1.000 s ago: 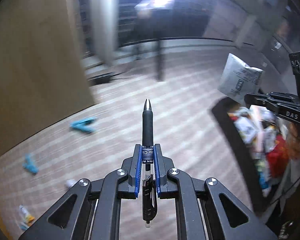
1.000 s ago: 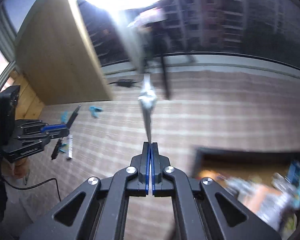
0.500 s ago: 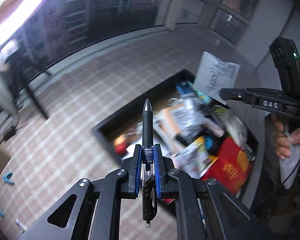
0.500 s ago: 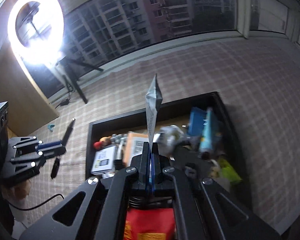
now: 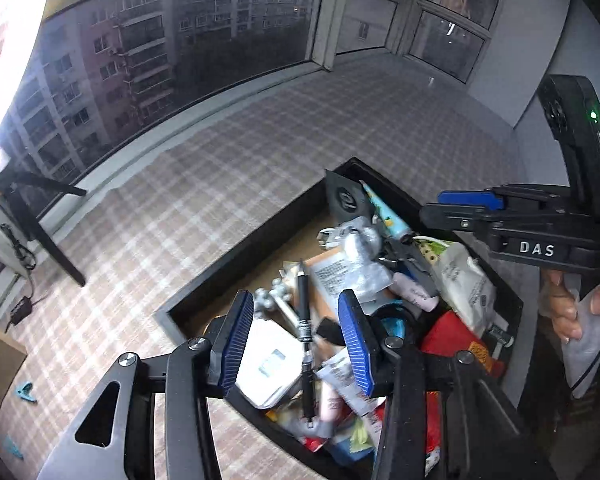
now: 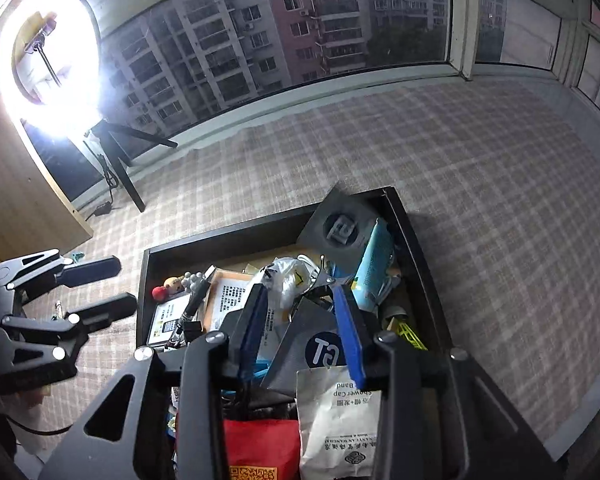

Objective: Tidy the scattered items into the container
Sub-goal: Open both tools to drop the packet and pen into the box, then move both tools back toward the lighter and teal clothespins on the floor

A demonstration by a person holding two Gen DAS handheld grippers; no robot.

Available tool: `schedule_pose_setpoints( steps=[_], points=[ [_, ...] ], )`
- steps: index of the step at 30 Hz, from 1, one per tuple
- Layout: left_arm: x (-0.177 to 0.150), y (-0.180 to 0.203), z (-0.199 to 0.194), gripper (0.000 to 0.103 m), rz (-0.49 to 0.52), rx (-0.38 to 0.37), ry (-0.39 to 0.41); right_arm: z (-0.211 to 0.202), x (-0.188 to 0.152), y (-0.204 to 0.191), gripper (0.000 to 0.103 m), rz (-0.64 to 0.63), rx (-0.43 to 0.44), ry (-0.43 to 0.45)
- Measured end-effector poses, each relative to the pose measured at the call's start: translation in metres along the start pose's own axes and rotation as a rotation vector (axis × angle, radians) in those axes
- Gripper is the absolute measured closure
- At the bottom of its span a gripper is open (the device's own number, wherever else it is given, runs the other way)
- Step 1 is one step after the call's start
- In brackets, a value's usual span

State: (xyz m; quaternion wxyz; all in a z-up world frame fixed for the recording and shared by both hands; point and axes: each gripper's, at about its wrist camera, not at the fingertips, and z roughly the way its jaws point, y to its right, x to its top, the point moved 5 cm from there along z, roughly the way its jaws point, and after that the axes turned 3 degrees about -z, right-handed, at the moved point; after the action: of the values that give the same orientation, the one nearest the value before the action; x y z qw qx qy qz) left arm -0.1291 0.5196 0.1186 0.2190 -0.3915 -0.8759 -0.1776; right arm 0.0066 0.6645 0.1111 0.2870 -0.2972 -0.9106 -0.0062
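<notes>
Looking through the left wrist view: left gripper (image 5: 296, 332) jaws opening above the black container (image 5: 236, 252); the black pen (image 5: 305, 332) sits between the blue pads (image 5: 236, 340), touching neither, over the clutter inside. Right gripper (image 5: 466, 204) at right edge.

Right wrist view: right gripper (image 6: 300, 324) jaws opening, no pad contact; white shower-cap packet (image 6: 336, 416) lies below in the container (image 6: 420, 248), by a red pouch (image 6: 260, 448).

Glossy plastic pen (image 5: 303, 320), prob. cloth checked mat (image 5: 220, 200)

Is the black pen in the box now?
In. The black pen lies on the clutter inside the black box; the opening left gripper no longer pinches it.
</notes>
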Motion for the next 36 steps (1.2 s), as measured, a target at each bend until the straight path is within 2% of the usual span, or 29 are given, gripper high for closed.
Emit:
schedule_pose_setpoints(
  steps=[6,10,16,22,30,36],
  points=[
    [-0.014,-0.026,-0.012,0.061,-0.022,0.045,-0.004,-0.002,-0.002,-0.007,0.066,-0.003,0.012,-0.003],
    [-0.03,-0.058,-0.023,0.061,-0.099,0.066,-0.015,-0.004,0.001,-0.019,0.062,-0.027,0.028,0.006],
    [-0.067,-0.114,-0.05,0.061,-0.211,0.142,-0.011,-0.009,0.004,-0.053,0.052,-0.091,0.063,0.015],
    [-0.123,-0.18,-0.092,0.061,-0.346,0.257,-0.003,-0.004,0.0,-0.104,0.049,-0.196,0.109,0.013],
    [-0.205,-0.258,-0.142,0.06,-0.564,0.388,0.005,0.023,-0.016,-0.19,0.049,-0.335,0.215,-0.056],
    [-0.261,-0.297,-0.159,0.06,-0.681,0.439,-0.017,0.039,-0.026,-0.265,0.049,-0.449,0.282,-0.092]
  ],
)
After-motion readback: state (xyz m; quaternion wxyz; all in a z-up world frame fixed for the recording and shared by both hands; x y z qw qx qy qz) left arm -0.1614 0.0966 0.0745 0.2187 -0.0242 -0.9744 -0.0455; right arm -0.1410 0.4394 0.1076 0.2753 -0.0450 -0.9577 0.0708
